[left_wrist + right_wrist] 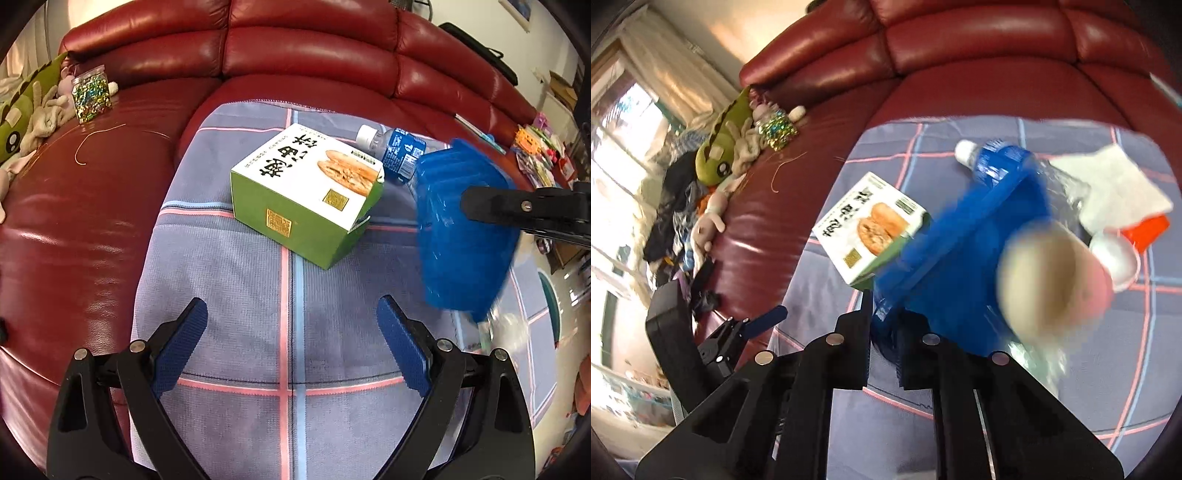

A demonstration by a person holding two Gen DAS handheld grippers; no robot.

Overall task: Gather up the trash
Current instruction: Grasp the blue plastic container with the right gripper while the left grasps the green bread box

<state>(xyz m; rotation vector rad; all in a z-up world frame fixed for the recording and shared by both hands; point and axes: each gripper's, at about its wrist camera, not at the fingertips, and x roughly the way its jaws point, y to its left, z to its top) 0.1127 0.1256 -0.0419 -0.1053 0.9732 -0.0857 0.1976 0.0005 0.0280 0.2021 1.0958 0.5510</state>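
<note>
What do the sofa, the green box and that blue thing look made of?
Sofa: glossy red leather or imitation, with bright highlights. Green box: printed cardboard, with crisp folded edges. Blue thing: probably thin translucent plastic film, ribbed and motion-blurred, so not certain.

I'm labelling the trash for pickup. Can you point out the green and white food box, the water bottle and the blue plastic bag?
green and white food box (306, 177): left wrist view, white printed top face.
water bottle (400, 153): left wrist view, blue label.
blue plastic bag (461, 251): left wrist view, middle of the hanging bag.
</note>
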